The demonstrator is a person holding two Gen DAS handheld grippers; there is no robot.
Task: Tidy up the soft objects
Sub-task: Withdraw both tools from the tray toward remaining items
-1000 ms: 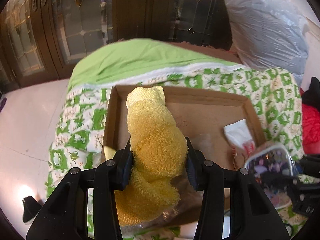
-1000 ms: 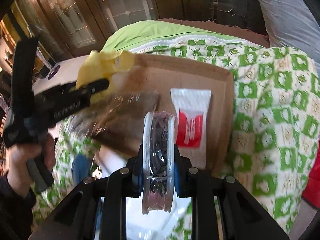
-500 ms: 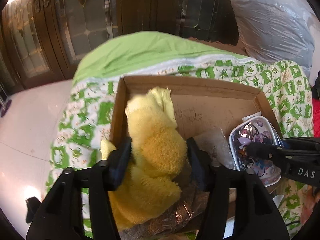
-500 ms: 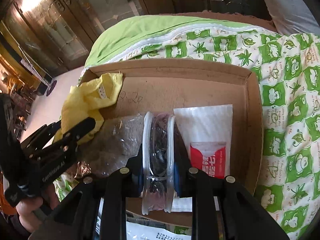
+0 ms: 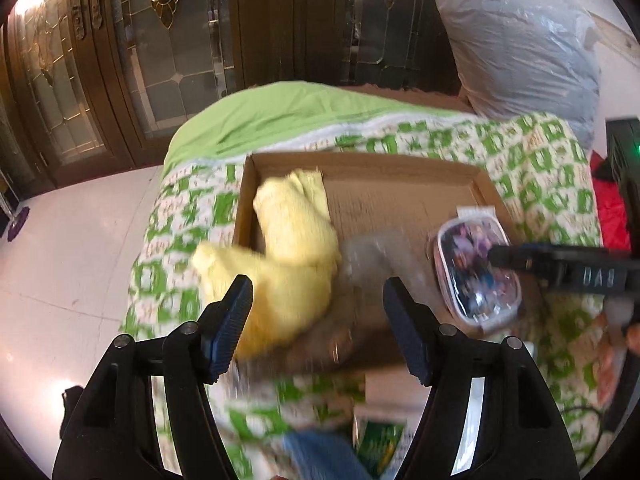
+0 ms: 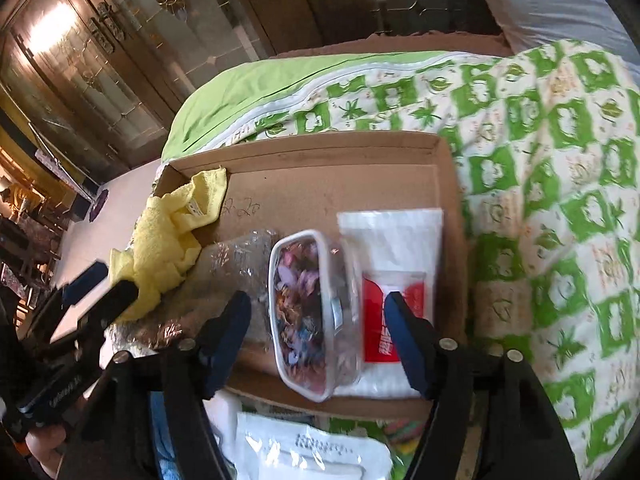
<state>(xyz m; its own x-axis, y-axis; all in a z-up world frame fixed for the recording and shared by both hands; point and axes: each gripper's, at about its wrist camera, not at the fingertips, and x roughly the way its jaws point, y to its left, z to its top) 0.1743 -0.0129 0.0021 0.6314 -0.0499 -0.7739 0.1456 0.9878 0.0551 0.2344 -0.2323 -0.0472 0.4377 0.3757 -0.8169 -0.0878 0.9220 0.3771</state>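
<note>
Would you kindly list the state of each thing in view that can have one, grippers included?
left gripper: jaws opening, nothing between the pads
right gripper: jaws opening, astride the pouch, not pressing it
yellow towel: crumpled, released, draped over the box's left wall
clear pouch: lying in the box, partly on the white packet
white packet: flat in the box
cardboard box: open-topped, on the quilt

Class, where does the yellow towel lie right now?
The yellow towel lies in the cardboard box's left corner, draped over its left wall, beside crinkled clear plastic.
</note>
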